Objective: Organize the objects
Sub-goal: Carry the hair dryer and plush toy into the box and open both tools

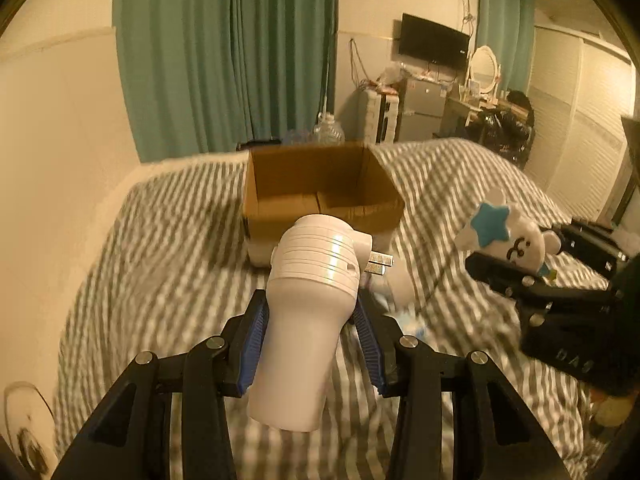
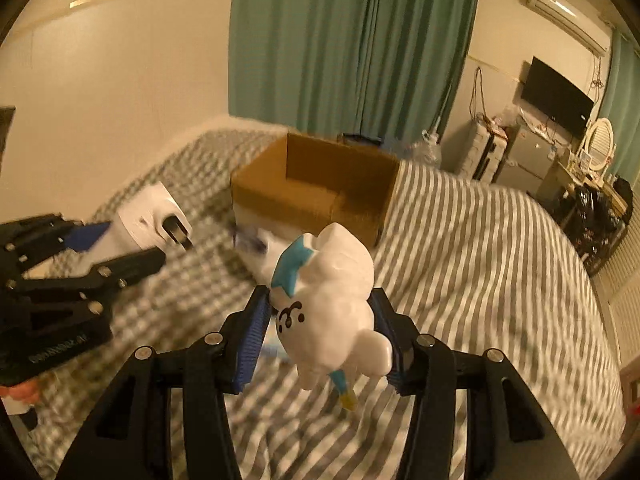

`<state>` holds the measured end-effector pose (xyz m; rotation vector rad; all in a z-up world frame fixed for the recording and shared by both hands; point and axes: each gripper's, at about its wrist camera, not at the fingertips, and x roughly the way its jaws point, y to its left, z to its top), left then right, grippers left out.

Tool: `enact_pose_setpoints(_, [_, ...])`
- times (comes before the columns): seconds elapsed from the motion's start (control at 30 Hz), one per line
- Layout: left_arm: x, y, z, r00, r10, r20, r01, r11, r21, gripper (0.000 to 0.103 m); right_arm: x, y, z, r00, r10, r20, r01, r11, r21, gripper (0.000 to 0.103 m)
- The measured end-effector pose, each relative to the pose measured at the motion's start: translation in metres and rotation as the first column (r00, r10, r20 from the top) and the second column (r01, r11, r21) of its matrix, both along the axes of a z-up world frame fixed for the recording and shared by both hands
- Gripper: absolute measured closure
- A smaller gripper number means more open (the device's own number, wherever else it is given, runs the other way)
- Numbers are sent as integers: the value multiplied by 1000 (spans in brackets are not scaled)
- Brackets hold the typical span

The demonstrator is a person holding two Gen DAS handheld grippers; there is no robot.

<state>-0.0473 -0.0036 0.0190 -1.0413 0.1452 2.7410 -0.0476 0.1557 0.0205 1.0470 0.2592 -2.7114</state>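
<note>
My left gripper (image 1: 310, 308) is shut on a white plug-in device (image 1: 308, 304) with metal prongs, held above the striped bed just short of an open cardboard box (image 1: 320, 188). My right gripper (image 2: 320, 308) is shut on a white toy figure with a blue star (image 2: 328, 308), also held above the bed before the cardboard box (image 2: 316, 188). The toy (image 1: 508, 240) and right gripper (image 1: 532, 264) show at the right of the left wrist view. The plug device (image 2: 148, 216) and left gripper (image 2: 104, 256) show at the left of the right wrist view.
The box sits on a grey-and-white striped bedspread (image 2: 480, 260). Small pale items (image 1: 400, 300) lie on the bed near the box. Green curtains (image 1: 224, 56), a wall TV (image 1: 434, 46), a small fridge (image 1: 420, 108) and a cluttered desk stand beyond the bed.
</note>
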Motion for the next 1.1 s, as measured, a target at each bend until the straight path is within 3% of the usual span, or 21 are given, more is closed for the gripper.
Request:
enact_pose_setpoints(0.2, [-70, 0, 31, 999, 13, -29, -14, 999, -33, 59, -64, 7, 44, 1000, 13, -13, -14, 999, -31, 53])
enact_pose_setpoints(0.43, [-183, -4, 29, 1000, 15, 21, -15, 1000, -23, 59, -162, 6, 56, 999, 32, 17, -31, 998, -46, 53])
enact_pose_setpoints(0.57, [-245, -3, 9, 997, 12, 73, -12, 1000, -3, 59, -226, 4, 38, 998, 14, 56, -11, 998, -56, 53])
enact_pose_setpoints(0.8, [-302, 7, -45, 990, -26, 142, 29, 999, -23, 59, -312, -3, -21, 991, -4, 134, 14, 998, -69, 53])
enact_pose_setpoints(0.93, [-306, 13, -66, 990, -48, 135, 56, 997, -55, 59, -334, -12, -51, 984, 35, 176, -31, 999, -21, 53])
enact_pose_setpoints(1.1, [-310, 19, -86, 989, -64, 134, 72, 996, -57, 59, -333, -10, -77, 977, 63, 203, -60, 998, -22, 53])
